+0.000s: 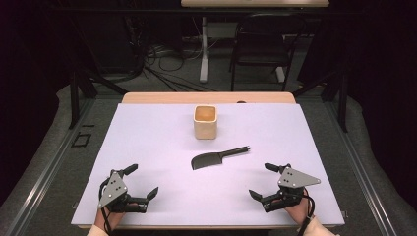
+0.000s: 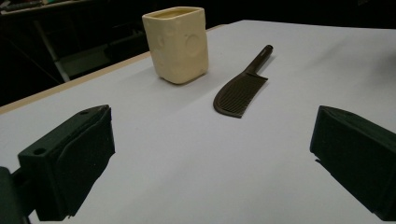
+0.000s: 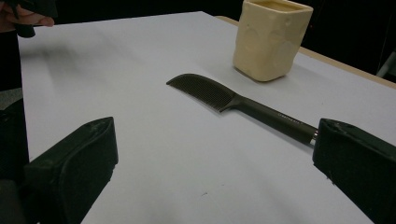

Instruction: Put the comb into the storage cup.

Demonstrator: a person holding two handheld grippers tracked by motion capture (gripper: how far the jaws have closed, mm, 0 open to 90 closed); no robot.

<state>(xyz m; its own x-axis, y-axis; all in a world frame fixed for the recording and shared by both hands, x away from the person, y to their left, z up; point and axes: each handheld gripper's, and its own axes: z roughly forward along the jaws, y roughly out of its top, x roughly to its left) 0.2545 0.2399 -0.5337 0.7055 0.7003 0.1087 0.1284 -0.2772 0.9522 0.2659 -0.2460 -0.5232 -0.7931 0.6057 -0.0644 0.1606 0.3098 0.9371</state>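
Both tools wait low at the bench's [image 1: 147, 128] near edge, left tool [image 1: 140, 182] and right tool [image 1: 260, 181] spread wide and empty. The comb [image 1: 216, 158] lies flat mid-bench, its handle angled toward the right tool for easy pickup, just before the cup [image 1: 205, 122].

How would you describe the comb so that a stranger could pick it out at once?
On the white table, find the cream square cup near the far edge. Just nearer lies the comb, flat on its side: dark, with a curved toothed head and a slim straight handle.
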